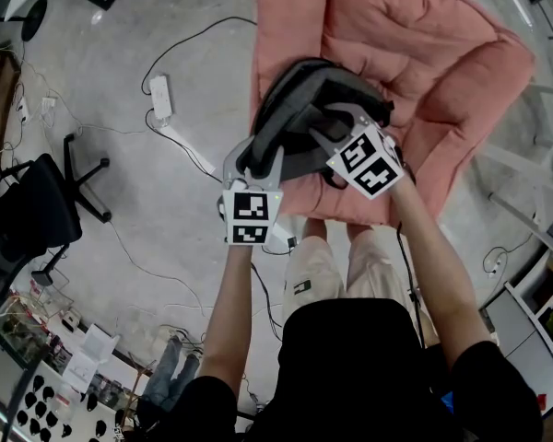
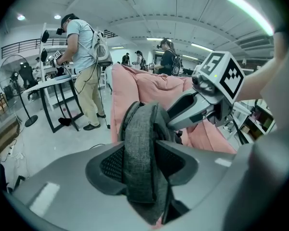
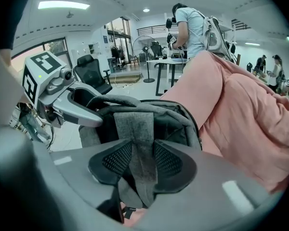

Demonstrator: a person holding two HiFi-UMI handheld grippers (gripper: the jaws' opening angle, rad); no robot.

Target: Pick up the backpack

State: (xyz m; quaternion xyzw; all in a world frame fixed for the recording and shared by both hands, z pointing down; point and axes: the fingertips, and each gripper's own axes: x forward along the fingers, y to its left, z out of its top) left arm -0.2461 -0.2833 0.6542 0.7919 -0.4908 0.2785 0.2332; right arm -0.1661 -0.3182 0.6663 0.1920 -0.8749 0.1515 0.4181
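A grey backpack (image 1: 318,95) lies on a big pink cushion (image 1: 433,53). In the left gripper view, a thick padded grey shoulder strap (image 2: 142,129) runs between the black pads of my left gripper (image 2: 142,165), which press on it from both sides. In the right gripper view, my right gripper (image 3: 137,162) is shut on a flatter grey strap (image 3: 134,126) in front of the backpack's open top (image 3: 168,119). From the head view both grippers, left (image 1: 251,159) and right (image 1: 324,125), sit at the near edge of the backpack, close together.
A white power strip (image 1: 161,98) and cables lie on the concrete floor left of the cushion. A black office chair (image 1: 32,215) stands at far left. A person (image 2: 84,57) stands at a table (image 2: 53,81) beyond the cushion.
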